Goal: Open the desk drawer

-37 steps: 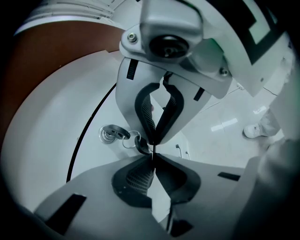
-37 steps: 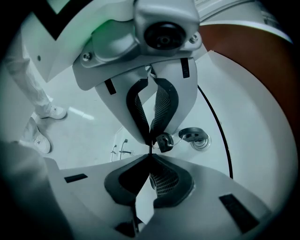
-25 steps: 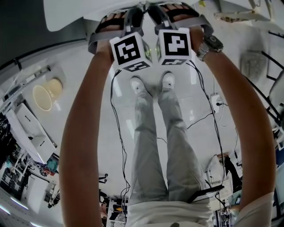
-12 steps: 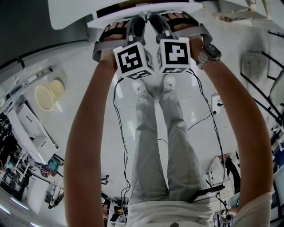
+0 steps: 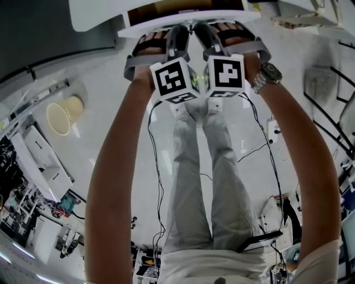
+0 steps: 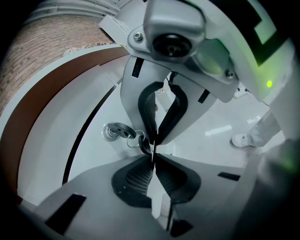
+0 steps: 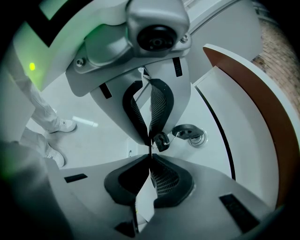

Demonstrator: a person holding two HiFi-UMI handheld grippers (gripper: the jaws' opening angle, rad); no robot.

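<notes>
The drawer [image 5: 133,29] has come out from under the desk top [image 5: 94,14] within the last second. Where we earlier saw only its white front in the head view, and then a thin dark slit, a band of its brown inside [image 5: 166,8] now shows behind that front. Both hands have drawn back with it, side by side, so we take the pull to be working and the task to be well under way, though the drawer is only partly open. Our left gripper [image 6: 153,152] has its fingers pinched together on the thin edge of the drawer front, and our right gripper [image 7: 150,152] is clamped the same way just beside it. The key [image 6: 115,131] sits in the lock on the glossy front close to the jaws, untouched. We judge that a steady pull straight back, with both grips kept firm, should finish the job.
</notes>
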